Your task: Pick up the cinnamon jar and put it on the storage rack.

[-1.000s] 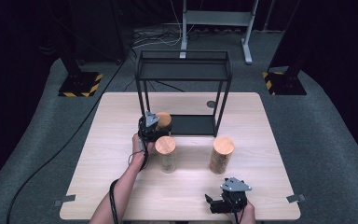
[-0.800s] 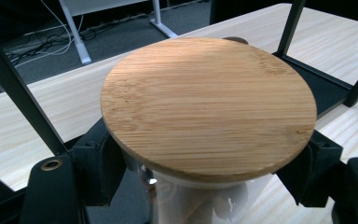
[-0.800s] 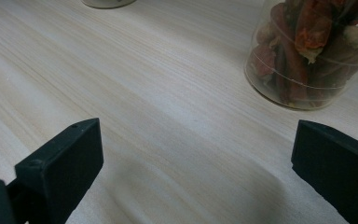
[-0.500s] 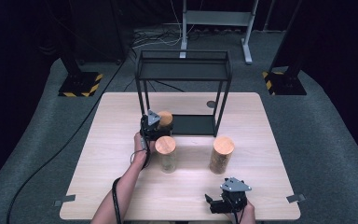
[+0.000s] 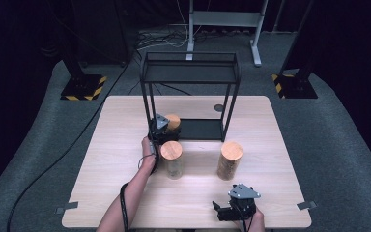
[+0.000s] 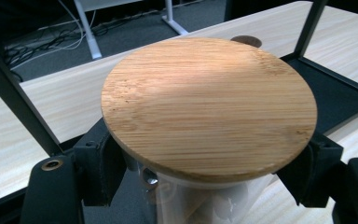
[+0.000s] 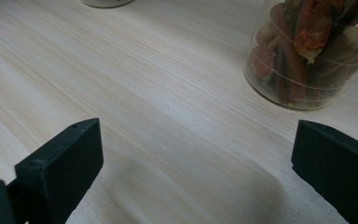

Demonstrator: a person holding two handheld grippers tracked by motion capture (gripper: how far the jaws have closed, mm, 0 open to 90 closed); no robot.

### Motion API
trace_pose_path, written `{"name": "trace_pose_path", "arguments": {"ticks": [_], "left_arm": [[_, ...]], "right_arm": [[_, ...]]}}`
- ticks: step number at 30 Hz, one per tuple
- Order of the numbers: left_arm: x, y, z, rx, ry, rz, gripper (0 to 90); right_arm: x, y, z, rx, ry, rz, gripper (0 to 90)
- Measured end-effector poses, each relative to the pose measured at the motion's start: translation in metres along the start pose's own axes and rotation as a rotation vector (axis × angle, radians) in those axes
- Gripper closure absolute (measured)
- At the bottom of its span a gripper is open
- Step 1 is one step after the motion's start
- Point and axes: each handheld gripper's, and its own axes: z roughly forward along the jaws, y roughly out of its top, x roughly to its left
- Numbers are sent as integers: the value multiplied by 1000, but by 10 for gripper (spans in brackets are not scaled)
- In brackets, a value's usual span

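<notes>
Here a jar is pinched upright by the left gripper, just before the rack's low shelf. The right gripper is held spread, well apart at the near edge.

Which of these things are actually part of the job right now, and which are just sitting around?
Part of the job:
- jar with the wooden lid, clamped in the left hand-held gripper
- black metal shelf, right beside that jar

Just sitting around:
- two other jars on the table
- right hand-held gripper, open, holding nothing
- small dark disc
</notes>
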Motion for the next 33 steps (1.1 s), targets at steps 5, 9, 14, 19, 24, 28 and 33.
{"name": "trace_pose_path", "arguments": {"ticks": [5, 9, 14, 19, 24, 28, 33], "left_arm": [[-1, -1, 4, 12, 20, -6, 249], [-3, -3, 9, 17, 38, -20, 249], [-3, -4, 11, 3, 39, -45, 249], [-3, -4, 13, -4, 46, -61, 248], [-3, -4, 16, -8, 52, -79, 248], [-3, -3, 18, -6, 64, -83, 248], [-3, -2, 19, -8, 70, -88, 247]], "right_arm": [[0, 0, 0, 0, -1, -1, 13], [0, 0, 0, 0, -2, -2, 13], [0, 0, 0, -1, -4, -2, 13], [1, 0, 0, -2, -6, -2, 13], [1, 0, 0, -1, -9, -4, 13], [1, 0, 0, -1, -8, -4, 13], [1, 0, 0, -1, -7, -3, 13]]}}
